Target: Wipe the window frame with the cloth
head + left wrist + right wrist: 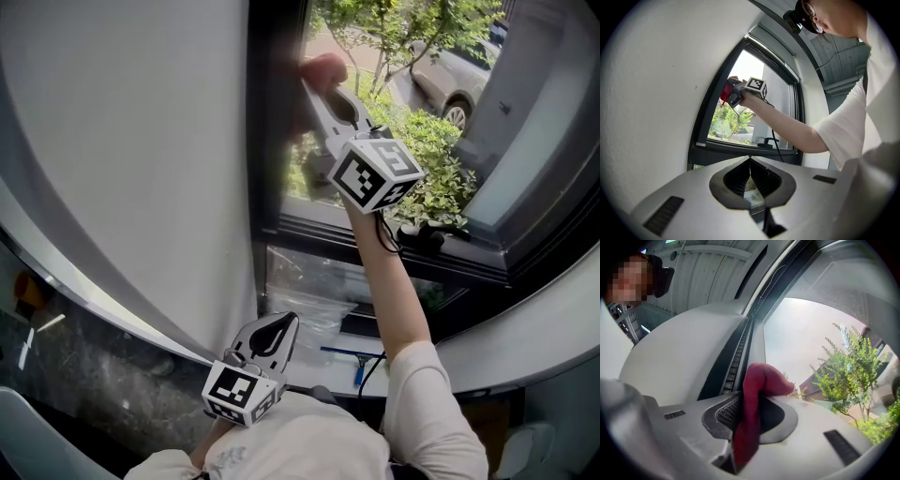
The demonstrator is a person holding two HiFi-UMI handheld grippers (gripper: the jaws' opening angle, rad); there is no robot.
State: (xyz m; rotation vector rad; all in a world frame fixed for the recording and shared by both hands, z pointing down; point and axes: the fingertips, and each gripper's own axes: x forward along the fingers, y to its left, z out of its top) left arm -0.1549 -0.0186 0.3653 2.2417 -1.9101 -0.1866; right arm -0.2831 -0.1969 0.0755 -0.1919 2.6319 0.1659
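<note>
I see bright daylight through the window (403,122) at 1 o'clock, dim room at 7 o'clock, edges bent round, cloth (323,67) blurry

Head view down, tool views up, perhaps same window frame (267,169)

Fuzzy red cloth (757,390), matt dark window frame (270,187), smooth white wall (122,141)

To my left a plain white wall (131,141) meets the window (752,65), with daylight, green shrubs (441,169) and a parked car (455,80) beyond.
</note>
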